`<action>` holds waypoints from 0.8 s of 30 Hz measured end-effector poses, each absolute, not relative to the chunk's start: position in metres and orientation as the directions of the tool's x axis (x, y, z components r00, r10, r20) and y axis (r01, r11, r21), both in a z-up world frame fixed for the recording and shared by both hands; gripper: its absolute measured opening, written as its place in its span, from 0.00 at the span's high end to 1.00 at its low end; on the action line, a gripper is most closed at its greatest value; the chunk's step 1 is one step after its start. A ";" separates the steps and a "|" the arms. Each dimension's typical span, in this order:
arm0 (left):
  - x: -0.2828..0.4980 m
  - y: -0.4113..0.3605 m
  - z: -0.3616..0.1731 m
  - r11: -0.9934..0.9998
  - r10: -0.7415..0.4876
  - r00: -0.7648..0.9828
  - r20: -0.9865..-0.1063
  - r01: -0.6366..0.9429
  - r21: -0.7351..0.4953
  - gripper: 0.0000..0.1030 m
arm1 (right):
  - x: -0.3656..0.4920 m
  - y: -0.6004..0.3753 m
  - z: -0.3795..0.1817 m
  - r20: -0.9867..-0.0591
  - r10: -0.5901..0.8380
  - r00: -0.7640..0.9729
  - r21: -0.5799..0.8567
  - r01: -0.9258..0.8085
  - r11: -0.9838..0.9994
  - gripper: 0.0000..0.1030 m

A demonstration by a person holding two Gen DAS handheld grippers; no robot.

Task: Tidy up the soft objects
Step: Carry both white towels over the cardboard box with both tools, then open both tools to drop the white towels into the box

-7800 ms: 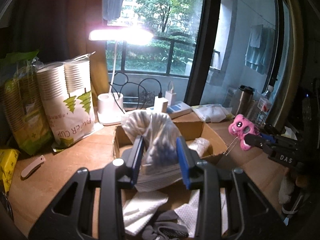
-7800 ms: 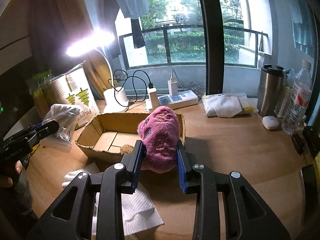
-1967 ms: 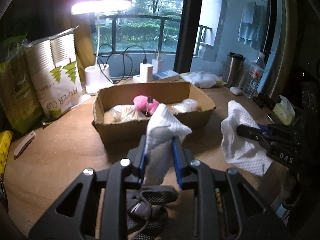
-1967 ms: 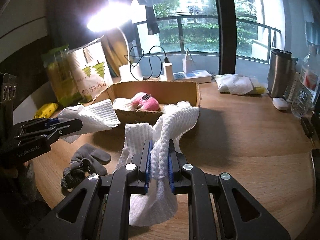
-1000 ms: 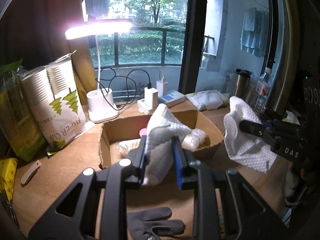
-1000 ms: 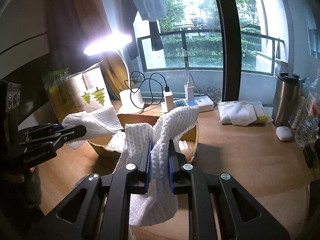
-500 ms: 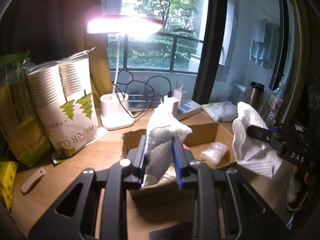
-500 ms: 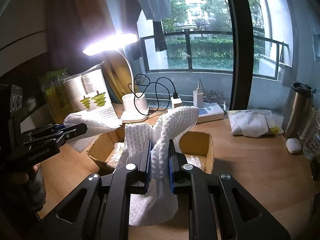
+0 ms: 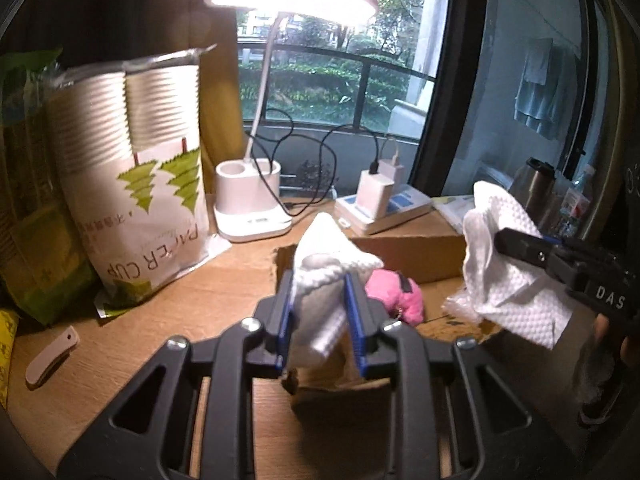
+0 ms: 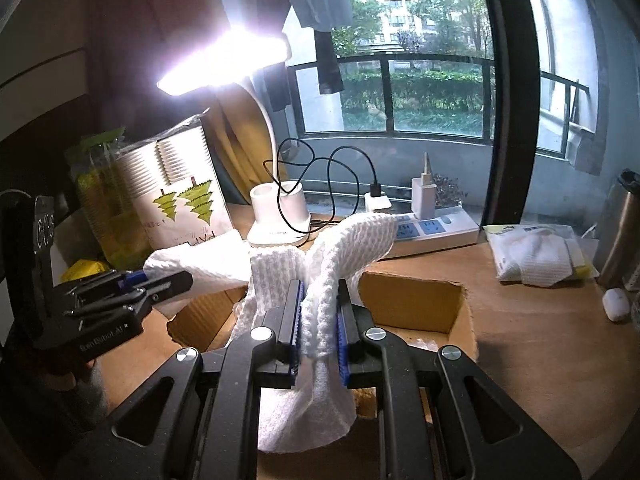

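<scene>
My left gripper [image 9: 318, 312] is shut on a folded white cloth [image 9: 324, 264] and holds it over the near left part of the open cardboard box [image 9: 404, 250]. A pink plush toy [image 9: 394, 294] and a clear plastic bag [image 9: 460, 304] lie inside the box. My right gripper [image 10: 318, 320] is shut on a white waffle-weave cloth [image 10: 332, 256] and holds it above the box [image 10: 416, 308]. The right gripper with its cloth [image 9: 504, 268] shows at the right of the left wrist view. The left gripper with its cloth [image 10: 200, 264] shows at the left of the right wrist view.
A lit desk lamp [image 9: 250, 200], a paper cup pack [image 9: 136, 200], a power strip with chargers [image 10: 432, 228], a folded white towel in a bag [image 10: 536, 254], a steel flask [image 10: 622, 228] and a small white case [image 10: 616, 304] stand on the wooden desk [image 10: 540, 344].
Both grippers have moved forward and down over the box with their cloths still held. The box and lamp look nearer now.
</scene>
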State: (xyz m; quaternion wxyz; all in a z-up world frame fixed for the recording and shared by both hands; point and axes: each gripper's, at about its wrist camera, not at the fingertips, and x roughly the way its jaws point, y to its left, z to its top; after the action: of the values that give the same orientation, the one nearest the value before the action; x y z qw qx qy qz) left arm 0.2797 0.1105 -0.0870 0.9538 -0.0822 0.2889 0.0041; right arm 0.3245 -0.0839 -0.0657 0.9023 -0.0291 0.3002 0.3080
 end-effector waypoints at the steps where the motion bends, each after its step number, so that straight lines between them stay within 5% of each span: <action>1: 0.281 0.111 -0.089 0.987 -0.037 0.831 -0.555 -0.058 -0.152 0.75 | 0.326 -0.081 -0.067 -0.561 0.540 0.628 0.133 -0.575 0.807 0.85; 14: 0.294 0.108 -0.117 0.985 -0.097 0.783 -0.615 -0.014 -0.173 0.74 | 0.342 -0.045 -0.094 -0.622 0.532 0.575 0.134 -0.591 0.795 0.85; 24: 0.291 0.105 -0.118 0.984 -0.115 0.795 -0.596 0.010 -0.175 0.64 | 0.348 -0.022 -0.122 -0.682 0.504 0.530 0.125 -0.595 0.794 0.85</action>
State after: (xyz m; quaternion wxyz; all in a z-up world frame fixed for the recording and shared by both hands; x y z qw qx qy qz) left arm 0.2907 0.1046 -0.1184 0.9438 -0.0817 0.3187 -0.0331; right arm 0.3476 -0.0216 -0.1220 0.8724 -0.0617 0.3686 0.3151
